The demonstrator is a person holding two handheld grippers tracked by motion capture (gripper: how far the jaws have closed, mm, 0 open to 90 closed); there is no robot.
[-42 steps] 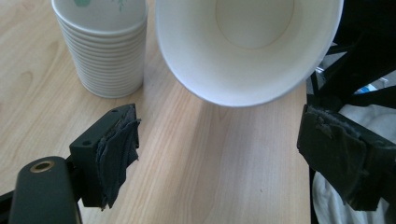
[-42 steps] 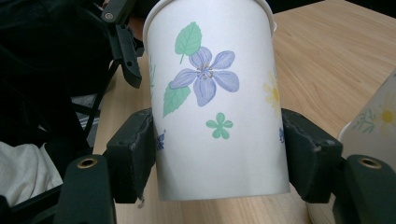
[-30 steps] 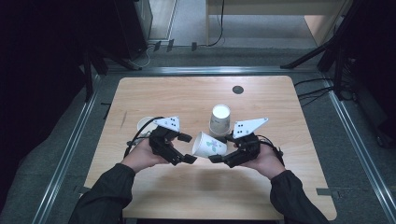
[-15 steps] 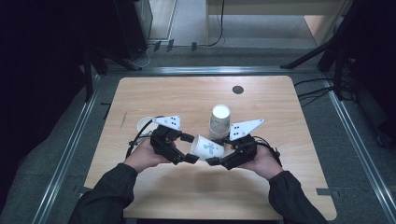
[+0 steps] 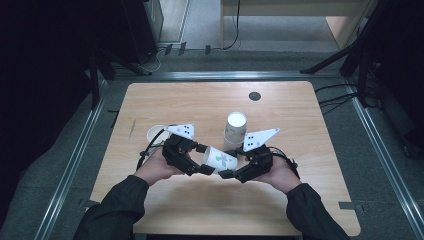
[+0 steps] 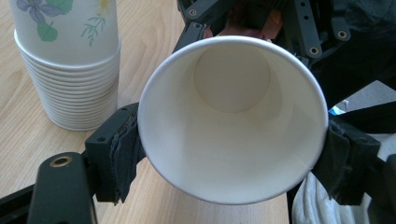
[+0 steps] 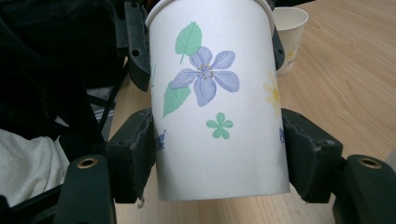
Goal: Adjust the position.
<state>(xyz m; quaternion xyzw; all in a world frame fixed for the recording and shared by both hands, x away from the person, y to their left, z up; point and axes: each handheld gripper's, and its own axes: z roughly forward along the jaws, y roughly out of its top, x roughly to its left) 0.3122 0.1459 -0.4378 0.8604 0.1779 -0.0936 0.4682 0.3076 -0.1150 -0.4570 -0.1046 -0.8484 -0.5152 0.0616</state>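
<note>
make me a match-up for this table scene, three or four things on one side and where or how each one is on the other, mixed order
Things:
1. flowered cup
2. cup stack
3. lone cup
4. dark disc

Places or states:
A. upright, behind the left gripper
B. lying sideways, clamped between both grippers
C. flat on the table's far side
D. upside down, beside the right gripper

Pairs: 1-B, 2-D, 3-A, 4-C
</note>
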